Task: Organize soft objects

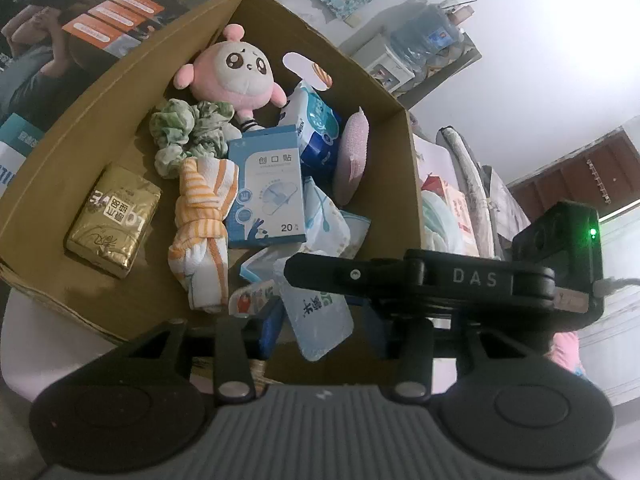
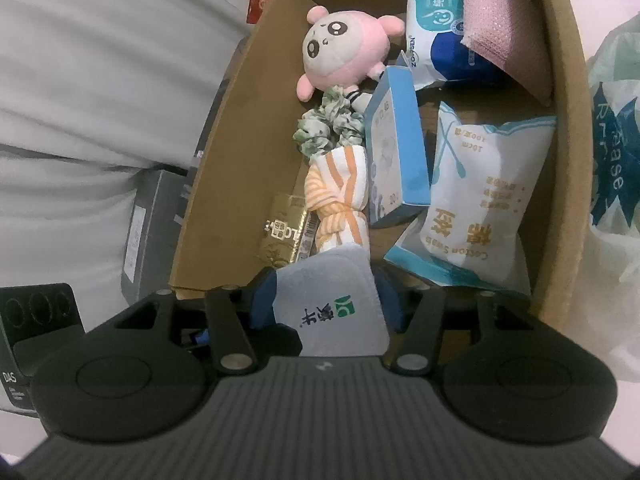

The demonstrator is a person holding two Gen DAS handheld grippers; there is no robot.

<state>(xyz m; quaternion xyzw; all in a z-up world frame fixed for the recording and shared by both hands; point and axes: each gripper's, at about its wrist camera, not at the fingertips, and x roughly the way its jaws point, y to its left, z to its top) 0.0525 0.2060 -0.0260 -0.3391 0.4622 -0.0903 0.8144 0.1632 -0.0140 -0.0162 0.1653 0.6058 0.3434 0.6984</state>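
An open cardboard box (image 1: 100, 112) (image 2: 224, 160) holds a pink plush (image 1: 236, 76) (image 2: 344, 48), a green scrunchie (image 1: 188, 128), a knotted orange-striped cloth (image 1: 204, 220) (image 2: 340, 196), a pink sponge (image 1: 352, 156) and several packets. A white tissue pack (image 1: 316, 316) (image 2: 332, 304) hangs over the box's near edge, between the fingers of both grippers. My left gripper (image 1: 326, 330) is open, with a gap beside the pack. My right gripper (image 2: 326, 308) stands open around the unsqueezed pack. Its black body (image 1: 460, 280) crosses the left wrist view.
Also in the box: a blue plaster box (image 1: 268, 192), a gold packet (image 1: 116, 220), a cotton-swab bag (image 2: 484, 196) and a wipes pack (image 2: 436, 28). A person's pale clothing (image 2: 100, 100) and a dark carton (image 2: 152, 224) lie left of the box, a plastic bag (image 2: 612, 140) right.
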